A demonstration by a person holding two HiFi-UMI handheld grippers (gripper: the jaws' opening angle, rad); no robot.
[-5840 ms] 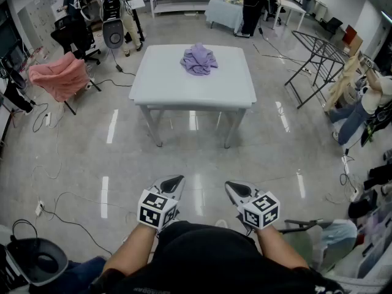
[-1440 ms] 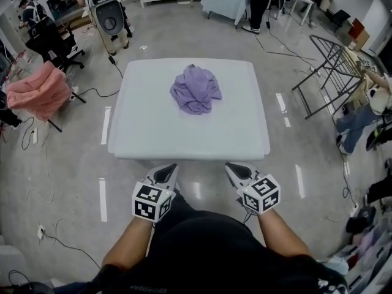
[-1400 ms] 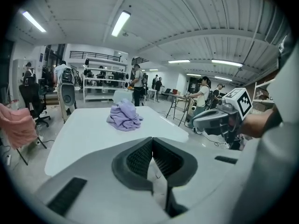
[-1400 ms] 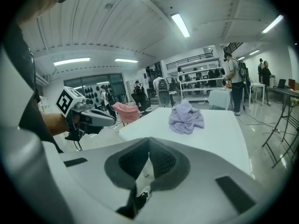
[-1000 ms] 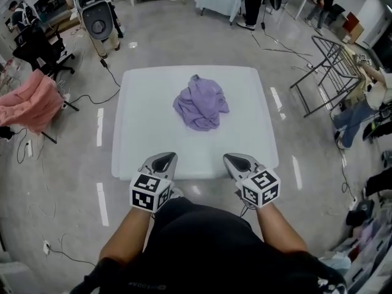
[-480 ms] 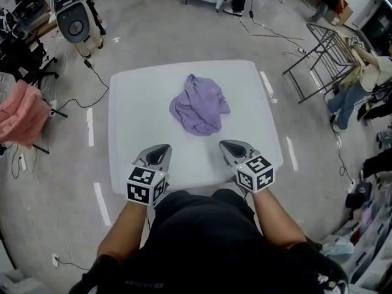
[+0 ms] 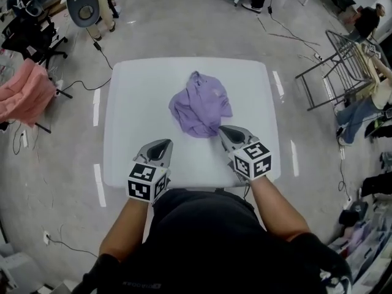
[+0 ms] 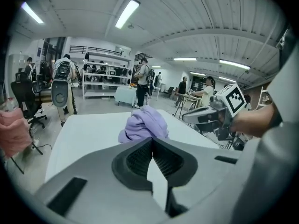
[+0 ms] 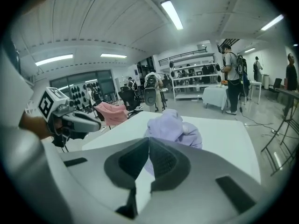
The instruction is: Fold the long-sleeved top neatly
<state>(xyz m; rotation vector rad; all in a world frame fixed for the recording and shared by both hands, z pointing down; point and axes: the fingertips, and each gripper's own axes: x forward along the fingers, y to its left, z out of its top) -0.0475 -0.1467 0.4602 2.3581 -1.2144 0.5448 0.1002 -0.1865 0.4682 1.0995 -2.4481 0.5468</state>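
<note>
A crumpled lilac long-sleeved top [image 7: 200,106] lies in a heap near the middle of a white table [image 7: 131,103]. It also shows as the lilac top [image 8: 144,123] in the left gripper view and the lilac top [image 9: 174,127] in the right gripper view. My left gripper [image 7: 162,144] hovers over the table's near left part, short of the heap, shut with nothing in it. My right gripper [image 7: 229,129] is shut and empty, its tip just at the heap's near right edge. From each gripper view the closed jaws, left gripper [image 8: 152,141] and right gripper [image 9: 149,143], point toward the top.
A pink cloth [image 7: 27,94] hangs over a chair at the left. A metal drying rack [image 7: 340,66] stands at the right. Cables [image 7: 73,87] lie on the grey floor. People and shelving stand at the far end. A fan-like machine [image 7: 82,8] stands at the far left.
The person has walked up to the table. Both grippers, previously short of the near edge, are now over the tabletop, the right one reaching the heap's near edge.
</note>
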